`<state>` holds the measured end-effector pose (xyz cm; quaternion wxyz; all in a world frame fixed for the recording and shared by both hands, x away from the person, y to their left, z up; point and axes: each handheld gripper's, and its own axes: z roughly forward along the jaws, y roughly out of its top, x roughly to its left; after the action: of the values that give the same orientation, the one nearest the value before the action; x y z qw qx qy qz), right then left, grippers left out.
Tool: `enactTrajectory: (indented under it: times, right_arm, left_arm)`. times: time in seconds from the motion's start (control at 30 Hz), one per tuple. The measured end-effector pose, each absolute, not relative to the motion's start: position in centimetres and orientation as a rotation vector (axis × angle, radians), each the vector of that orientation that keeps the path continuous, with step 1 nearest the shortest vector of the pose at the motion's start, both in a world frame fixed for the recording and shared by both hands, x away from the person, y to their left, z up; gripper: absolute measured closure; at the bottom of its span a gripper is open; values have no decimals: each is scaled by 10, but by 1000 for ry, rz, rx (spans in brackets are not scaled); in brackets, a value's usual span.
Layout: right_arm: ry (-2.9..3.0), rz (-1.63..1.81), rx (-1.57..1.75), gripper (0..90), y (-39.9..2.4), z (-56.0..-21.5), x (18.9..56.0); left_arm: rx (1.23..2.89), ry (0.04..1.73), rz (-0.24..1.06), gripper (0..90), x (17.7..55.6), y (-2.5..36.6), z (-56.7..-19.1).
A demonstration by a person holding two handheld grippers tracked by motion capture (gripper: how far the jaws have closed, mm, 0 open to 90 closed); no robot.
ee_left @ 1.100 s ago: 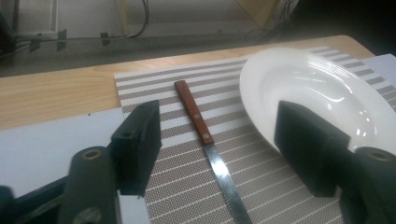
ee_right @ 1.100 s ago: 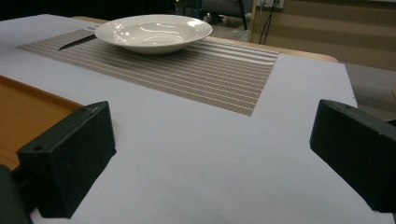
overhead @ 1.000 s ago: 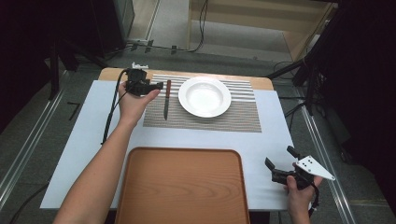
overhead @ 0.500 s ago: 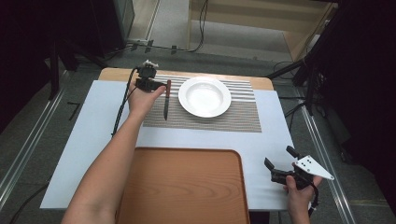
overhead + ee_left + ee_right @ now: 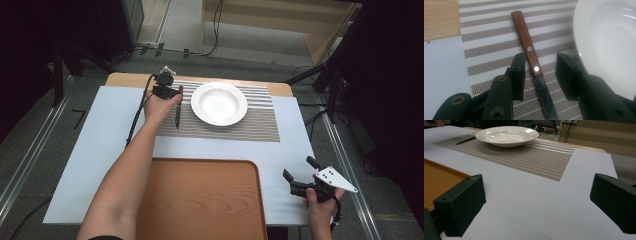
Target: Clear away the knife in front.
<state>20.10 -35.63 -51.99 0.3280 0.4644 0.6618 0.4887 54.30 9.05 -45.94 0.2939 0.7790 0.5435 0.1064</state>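
Observation:
A knife with a reddish wooden handle (image 5: 525, 42) and a dark blade lies on the striped placemat (image 5: 250, 125), just left of an empty white plate (image 5: 219, 104). My left gripper (image 5: 172, 93) is lowered over the knife (image 5: 177, 107). In the left gripper view its jaws (image 5: 542, 66) straddle the handle where it meets the blade. They have just been closing: the left pad is nearly at the handle, while a gap remains on the right. My right gripper (image 5: 298, 168) rests open and empty at the table's near right corner.
An empty orange tray (image 5: 200, 200) lies at the near edge, left of the right gripper. The plate (image 5: 609, 42) sits close to the left gripper's right jaw. A white sheet (image 5: 95, 150) covers the table, and dark floor with rails surrounds it.
My left hand has shifted right and down from the placemat's far left corner onto the knife handle, and its jaws have narrowed. The right gripper has stayed put.

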Motion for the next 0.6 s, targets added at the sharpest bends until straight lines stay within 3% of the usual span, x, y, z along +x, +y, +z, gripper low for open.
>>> enactTrajectory:
  times: [0.6]
  right_arm:
    - [1735, 1276, 1217, 0, -356, -520, 202]
  left_arm:
    - [2091, 1512, 290, 692, 552, 81, -484]
